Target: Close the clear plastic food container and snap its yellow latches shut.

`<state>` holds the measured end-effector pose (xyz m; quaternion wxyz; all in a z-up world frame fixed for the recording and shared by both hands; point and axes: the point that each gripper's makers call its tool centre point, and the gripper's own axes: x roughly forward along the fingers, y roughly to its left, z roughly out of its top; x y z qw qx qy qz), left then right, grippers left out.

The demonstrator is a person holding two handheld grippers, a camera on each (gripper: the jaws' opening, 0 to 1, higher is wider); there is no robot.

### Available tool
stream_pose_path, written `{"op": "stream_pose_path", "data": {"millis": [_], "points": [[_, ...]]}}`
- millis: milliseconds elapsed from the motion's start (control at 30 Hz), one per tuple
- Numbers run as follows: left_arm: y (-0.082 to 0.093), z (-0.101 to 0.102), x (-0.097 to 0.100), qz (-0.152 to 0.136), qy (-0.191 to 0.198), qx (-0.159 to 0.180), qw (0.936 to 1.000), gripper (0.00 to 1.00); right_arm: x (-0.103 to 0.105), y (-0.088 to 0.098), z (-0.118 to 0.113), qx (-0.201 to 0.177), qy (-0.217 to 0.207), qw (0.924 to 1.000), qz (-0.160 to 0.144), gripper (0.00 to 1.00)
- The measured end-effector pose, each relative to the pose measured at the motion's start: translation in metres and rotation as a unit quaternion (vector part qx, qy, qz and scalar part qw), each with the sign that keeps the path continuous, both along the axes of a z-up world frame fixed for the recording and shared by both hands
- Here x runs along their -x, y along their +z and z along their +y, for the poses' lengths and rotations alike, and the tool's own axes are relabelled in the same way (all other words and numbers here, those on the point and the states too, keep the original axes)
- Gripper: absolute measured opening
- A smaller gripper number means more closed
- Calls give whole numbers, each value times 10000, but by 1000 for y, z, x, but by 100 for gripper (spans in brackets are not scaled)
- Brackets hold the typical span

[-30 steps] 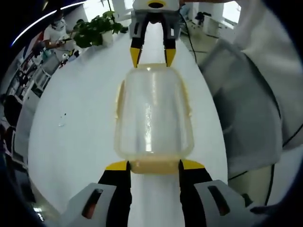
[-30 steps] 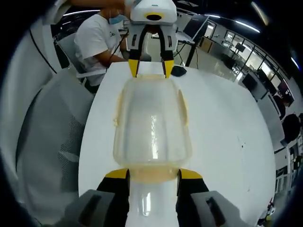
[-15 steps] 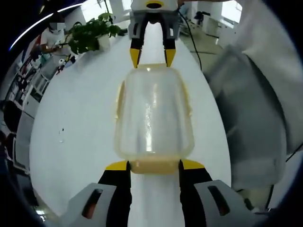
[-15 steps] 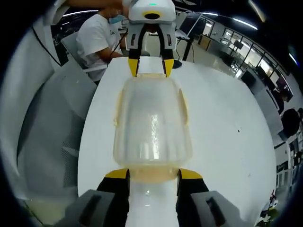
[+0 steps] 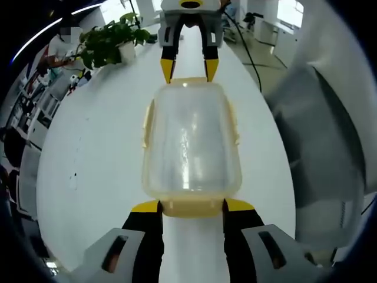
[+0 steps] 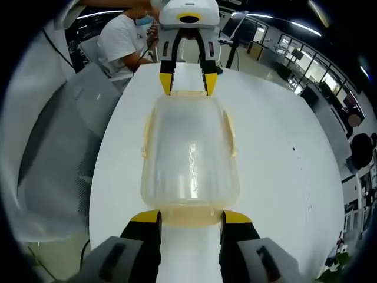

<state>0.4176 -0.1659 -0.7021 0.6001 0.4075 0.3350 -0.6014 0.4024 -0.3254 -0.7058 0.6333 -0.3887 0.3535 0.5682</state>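
White table (image 5: 88, 147) holds container (image 5: 189, 141); end latches hidden behind gripper tips.

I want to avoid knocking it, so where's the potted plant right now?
In the left gripper view, the potted plant sits at the upper left, on the far part of the white table, left of the right tongs.

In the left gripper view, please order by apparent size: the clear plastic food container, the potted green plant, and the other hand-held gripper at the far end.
1. Clear plastic food container, by far the largest.
2 and 3. Potted green plant and the other hand-held gripper look alike in size. Both are farther from the camera, so I do not rank them.
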Motion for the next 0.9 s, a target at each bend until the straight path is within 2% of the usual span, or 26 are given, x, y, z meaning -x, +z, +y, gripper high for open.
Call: {"op": "stream_pose_path", "data": {"millis": [433,900], "points": [[-16,-19,-3,53,-88,-44,9999,37,-1,-15,-19,9,-41,10000,72,36],[-32,-20,-6,87,-147,-165,9997,37,-2,-29,-20,2,-113,9999,74,36]]}}
